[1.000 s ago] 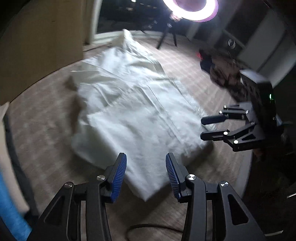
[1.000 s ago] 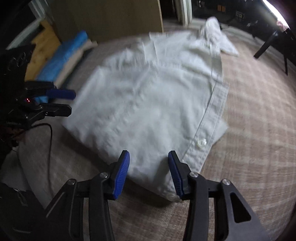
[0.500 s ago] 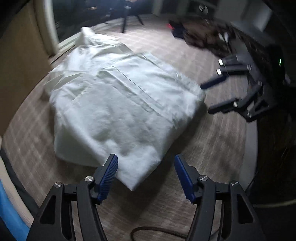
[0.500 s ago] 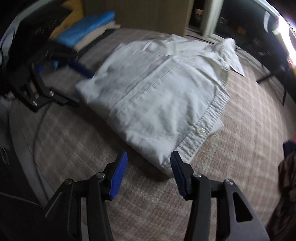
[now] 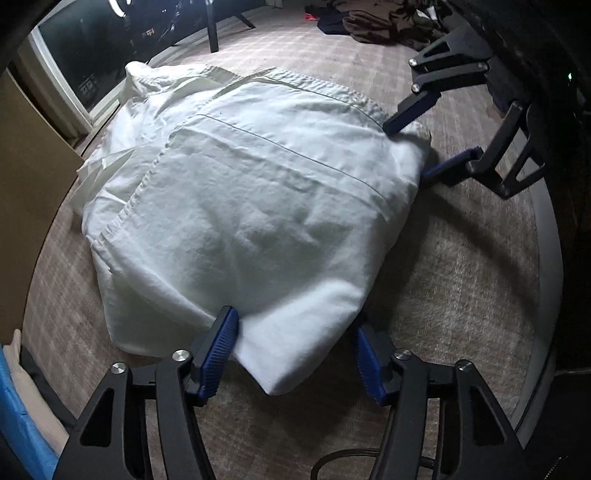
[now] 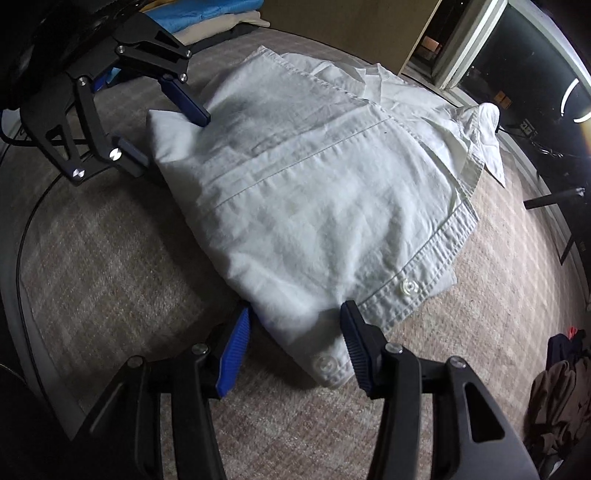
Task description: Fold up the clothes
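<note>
A white button shirt (image 5: 243,206) lies partly folded on a round table with a beige checked cloth (image 5: 461,266). My left gripper (image 5: 295,354) is open, its blue fingers on either side of the shirt's near folded corner. My right gripper (image 6: 295,332) is open around the other near corner, by the button placket (image 6: 406,286). Each gripper shows in the other's view: the right one (image 5: 436,144) at the shirt's far right corner, the left one (image 6: 162,136) at its far left corner. The collar and a sleeve (image 6: 484,144) lie bunched at the far end.
A stack of folded clothes, blue and cream (image 6: 207,18), sits at the table's left side, also seen at the lower left (image 5: 22,406). Dark clothes (image 5: 376,26) lie in a pile on the right. A cable (image 5: 343,465) runs near the table's front rim.
Both grippers have moved forward and down to the shirt's near corners, so the cloth now lies between their open fingers. The left gripper has opened wider.
</note>
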`<act>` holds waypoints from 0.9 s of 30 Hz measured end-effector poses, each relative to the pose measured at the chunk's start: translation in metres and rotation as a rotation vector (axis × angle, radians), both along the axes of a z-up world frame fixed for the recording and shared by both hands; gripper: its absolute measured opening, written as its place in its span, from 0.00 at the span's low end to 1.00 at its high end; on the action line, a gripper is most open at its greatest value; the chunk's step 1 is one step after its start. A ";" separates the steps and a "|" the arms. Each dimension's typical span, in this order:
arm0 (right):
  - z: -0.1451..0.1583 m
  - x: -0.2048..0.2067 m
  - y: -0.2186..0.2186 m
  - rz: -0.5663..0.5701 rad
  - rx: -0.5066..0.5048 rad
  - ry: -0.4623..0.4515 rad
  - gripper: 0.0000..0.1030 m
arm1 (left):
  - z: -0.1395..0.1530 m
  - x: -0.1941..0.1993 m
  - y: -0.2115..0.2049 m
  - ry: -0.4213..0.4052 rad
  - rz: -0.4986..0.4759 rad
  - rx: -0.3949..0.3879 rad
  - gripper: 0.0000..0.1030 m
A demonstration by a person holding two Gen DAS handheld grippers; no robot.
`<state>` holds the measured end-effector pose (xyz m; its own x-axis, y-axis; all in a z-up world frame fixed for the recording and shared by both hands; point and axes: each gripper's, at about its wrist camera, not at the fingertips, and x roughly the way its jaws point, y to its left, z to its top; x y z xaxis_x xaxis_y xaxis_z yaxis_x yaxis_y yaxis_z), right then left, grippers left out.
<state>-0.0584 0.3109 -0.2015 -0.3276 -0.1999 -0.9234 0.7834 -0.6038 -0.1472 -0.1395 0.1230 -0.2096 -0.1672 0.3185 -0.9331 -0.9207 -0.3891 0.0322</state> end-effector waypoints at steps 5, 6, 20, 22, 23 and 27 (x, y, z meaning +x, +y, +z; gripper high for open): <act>0.006 -0.003 -0.004 -0.025 -0.019 -0.036 0.27 | 0.007 -0.007 -0.005 -0.052 0.017 0.037 0.21; 0.009 -0.002 -0.006 -0.026 -0.021 -0.027 0.22 | 0.009 -0.007 -0.005 -0.058 0.021 0.040 0.20; 0.030 0.021 -0.011 -0.006 -0.050 0.033 0.54 | 0.011 0.021 -0.014 -0.022 -0.045 0.010 0.54; 0.023 0.015 -0.013 -0.004 -0.030 0.037 0.54 | 0.005 0.027 -0.009 0.028 -0.064 -0.026 0.54; 0.020 0.012 -0.014 -0.003 -0.021 0.039 0.54 | 0.003 0.026 -0.007 0.034 -0.067 -0.033 0.54; 0.006 -0.002 -0.019 0.000 0.019 0.048 0.54 | -0.001 0.020 -0.006 0.041 -0.059 -0.033 0.50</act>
<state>-0.0602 0.2921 -0.1953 -0.3711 -0.1826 -0.9104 0.7754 -0.6004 -0.1956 -0.1196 0.1170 -0.2105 -0.1873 0.2980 -0.9360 -0.9397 -0.3319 0.0824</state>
